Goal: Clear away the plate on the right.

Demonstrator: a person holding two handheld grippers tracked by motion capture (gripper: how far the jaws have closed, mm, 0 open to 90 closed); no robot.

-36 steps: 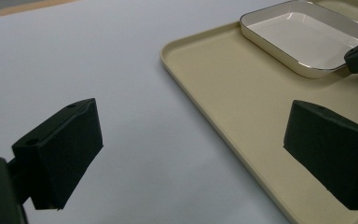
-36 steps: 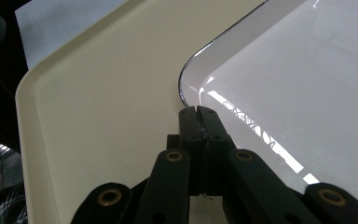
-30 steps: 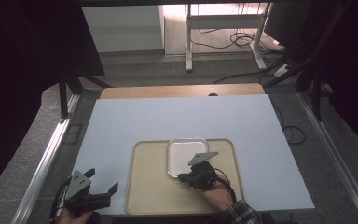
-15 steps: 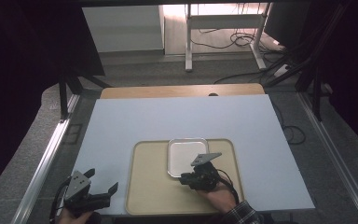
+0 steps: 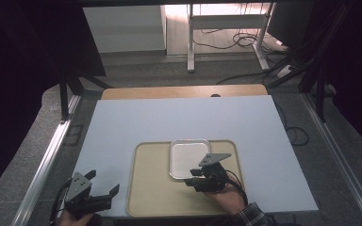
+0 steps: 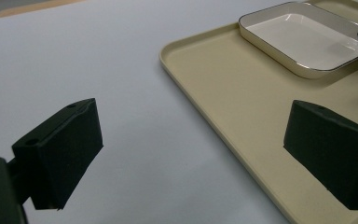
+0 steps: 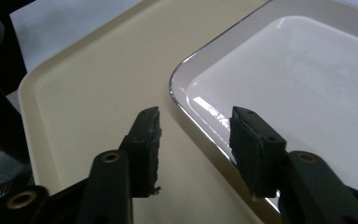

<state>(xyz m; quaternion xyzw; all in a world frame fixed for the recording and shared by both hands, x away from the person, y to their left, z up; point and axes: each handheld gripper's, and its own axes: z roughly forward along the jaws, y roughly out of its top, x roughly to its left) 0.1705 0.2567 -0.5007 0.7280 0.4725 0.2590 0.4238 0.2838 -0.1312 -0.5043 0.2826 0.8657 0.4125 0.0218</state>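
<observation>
Since a second ago my right gripper [image 5: 194, 178] has slid a little rightward along the near edge of the white dish [image 5: 189, 157], while my left one has hardly shifted.

Taking the beige tray [image 5: 153, 197] as the landmark: my left gripper [image 5: 104, 192] sits just off its near left corner, over the white table sheet [image 5: 136, 122], jaws spread wide and holding nothing. In the left gripper view one pad [image 6: 60, 151] hangs over the sheet and the other over the tray's left rim.

On the tray's far half lies the dish, shallow, square, silver-rimmed, touching the tray floor.

My right gripper comes in over the tray's near right part. In the right gripper view its jaws stand partly apart, straddling the dish's near rim [image 7: 200, 126], one over the tray, one over the dish. I cannot tell whether they touch it.

Beyond the tray, a wooden board [image 5: 184, 91] edges the sheet; cables [image 5: 245, 75] cross the floor.
</observation>
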